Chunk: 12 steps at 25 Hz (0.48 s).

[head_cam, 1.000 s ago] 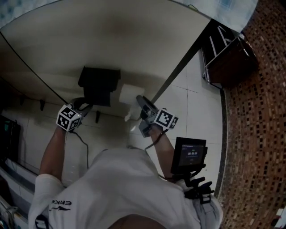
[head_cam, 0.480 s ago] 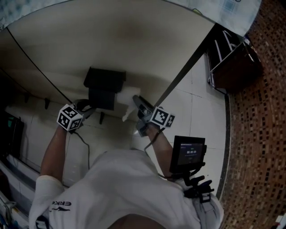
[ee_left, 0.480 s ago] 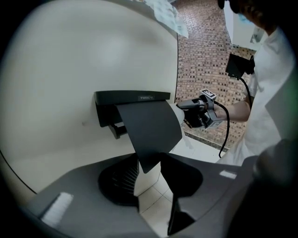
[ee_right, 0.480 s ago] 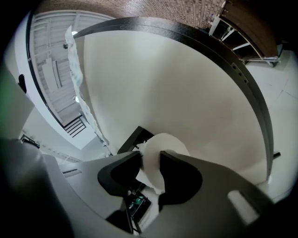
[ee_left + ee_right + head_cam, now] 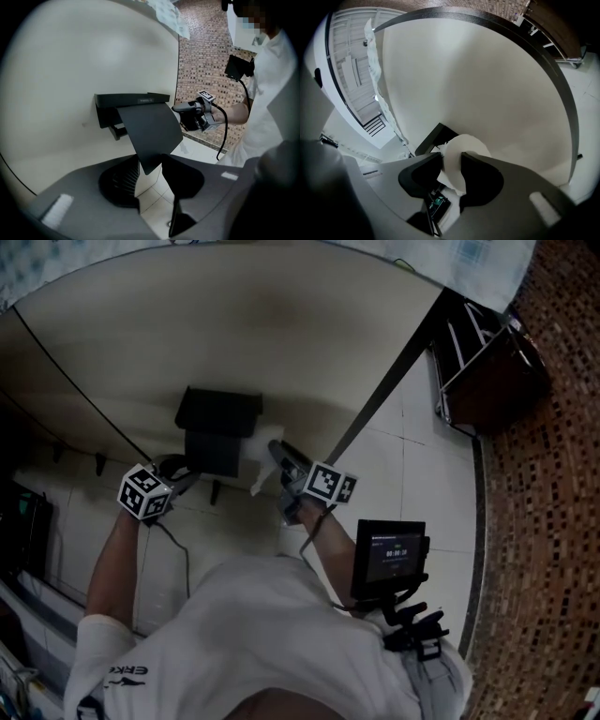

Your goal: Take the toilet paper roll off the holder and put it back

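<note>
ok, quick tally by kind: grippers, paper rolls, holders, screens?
Grippers: 2 (left gripper, right gripper)
Toilet paper roll: 1
Black holder: 1
Screen: 1
Total: 5

Black wall-mounted holder on cream wall, above white tiled floor.

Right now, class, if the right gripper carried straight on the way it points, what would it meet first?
Probably the black holder, just beyond the toilet paper roll the right gripper holds; depth unclear.
</note>
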Each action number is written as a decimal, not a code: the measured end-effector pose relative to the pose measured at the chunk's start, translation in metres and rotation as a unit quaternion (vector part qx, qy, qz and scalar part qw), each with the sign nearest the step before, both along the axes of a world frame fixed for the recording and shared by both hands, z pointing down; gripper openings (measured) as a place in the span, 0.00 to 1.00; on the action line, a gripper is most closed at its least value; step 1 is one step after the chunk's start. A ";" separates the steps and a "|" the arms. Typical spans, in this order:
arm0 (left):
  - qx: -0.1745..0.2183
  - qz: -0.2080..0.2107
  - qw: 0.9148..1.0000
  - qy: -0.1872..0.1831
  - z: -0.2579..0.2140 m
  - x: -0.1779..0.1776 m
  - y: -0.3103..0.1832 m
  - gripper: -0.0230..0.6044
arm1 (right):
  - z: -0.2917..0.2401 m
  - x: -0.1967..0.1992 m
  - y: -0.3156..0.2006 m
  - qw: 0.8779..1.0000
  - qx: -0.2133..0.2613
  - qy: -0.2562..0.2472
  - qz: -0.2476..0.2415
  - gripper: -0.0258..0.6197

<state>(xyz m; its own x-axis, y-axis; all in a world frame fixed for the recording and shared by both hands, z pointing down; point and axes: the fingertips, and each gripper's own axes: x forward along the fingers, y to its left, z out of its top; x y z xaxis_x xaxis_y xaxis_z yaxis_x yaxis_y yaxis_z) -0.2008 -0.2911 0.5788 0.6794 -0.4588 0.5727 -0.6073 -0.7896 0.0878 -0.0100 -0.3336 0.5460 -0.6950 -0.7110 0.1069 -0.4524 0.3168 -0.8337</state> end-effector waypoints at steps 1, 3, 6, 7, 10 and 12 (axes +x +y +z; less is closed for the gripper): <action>0.000 0.000 1.000 0.000 -0.001 0.000 0.001 0.27 | 0.000 -0.003 0.000 1.000 0.000 0.001 -0.001 0.27; -0.001 0.001 1.000 -0.001 -0.001 0.002 0.001 0.28 | 0.002 -0.009 -0.001 1.000 -0.001 0.003 -0.004 0.27; -0.002 0.003 1.000 -0.002 -0.001 0.005 0.004 0.28 | 0.004 -0.015 -0.001 1.000 0.002 0.006 -0.010 0.27; -0.002 0.004 1.000 -0.002 -0.001 0.006 0.005 0.28 | 0.004 -0.018 -0.001 1.000 0.004 0.009 -0.013 0.28; -0.003 0.005 1.000 -0.003 -0.001 0.006 0.004 0.28 | 0.006 -0.027 -0.005 1.000 0.006 0.016 -0.025 0.28; -0.003 0.006 1.000 -0.003 -0.002 0.006 0.003 0.28 | 0.006 -0.032 -0.007 0.999 0.006 0.019 -0.033 0.28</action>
